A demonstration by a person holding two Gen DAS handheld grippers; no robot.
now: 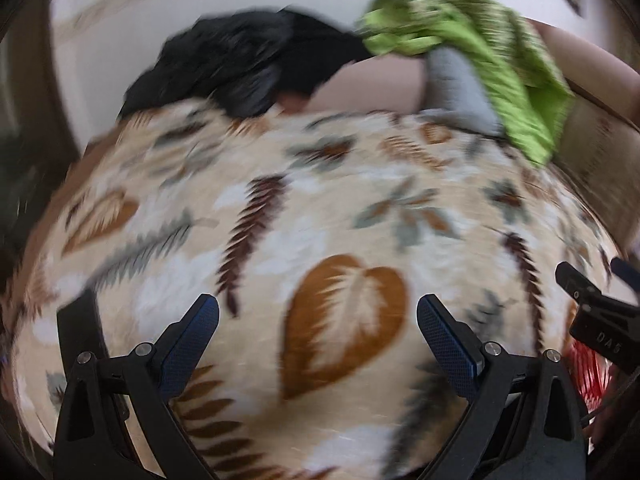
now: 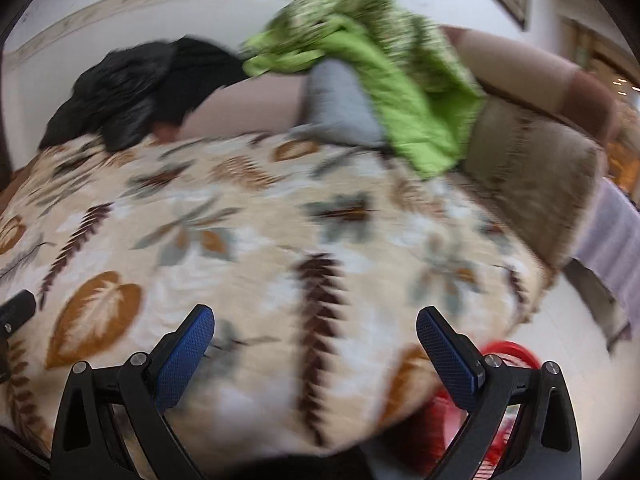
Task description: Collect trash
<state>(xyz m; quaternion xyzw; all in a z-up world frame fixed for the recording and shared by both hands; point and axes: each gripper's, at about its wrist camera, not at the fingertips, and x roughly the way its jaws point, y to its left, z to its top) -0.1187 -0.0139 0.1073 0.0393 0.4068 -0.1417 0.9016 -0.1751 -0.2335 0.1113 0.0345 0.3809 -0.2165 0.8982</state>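
Observation:
Both views are motion-blurred. My left gripper point(image 1: 318, 312) is open over a cream blanket with a leaf print point(image 1: 320, 208), nothing between its fingers. My right gripper point(image 2: 315, 322) is open too, above the same blanket point(image 2: 260, 216), also holding nothing. A red basket point(image 2: 508, 354) shows behind the right gripper's right finger, down beside the bed edge; a red-and-white piece of it point(image 1: 588, 372) appears at the lower right of the left wrist view. The right gripper's black body point(image 1: 596, 312) enters the left wrist view from the right. No loose trash item can be made out.
At the back lie a black garment point(image 1: 232, 64), a green cloth point(image 1: 480, 48) over a grey pillow point(image 1: 460, 88), and a brown cushion point(image 2: 532, 172). A white wall stands behind. Pale floor point(image 2: 576, 340) shows at the right of the bed.

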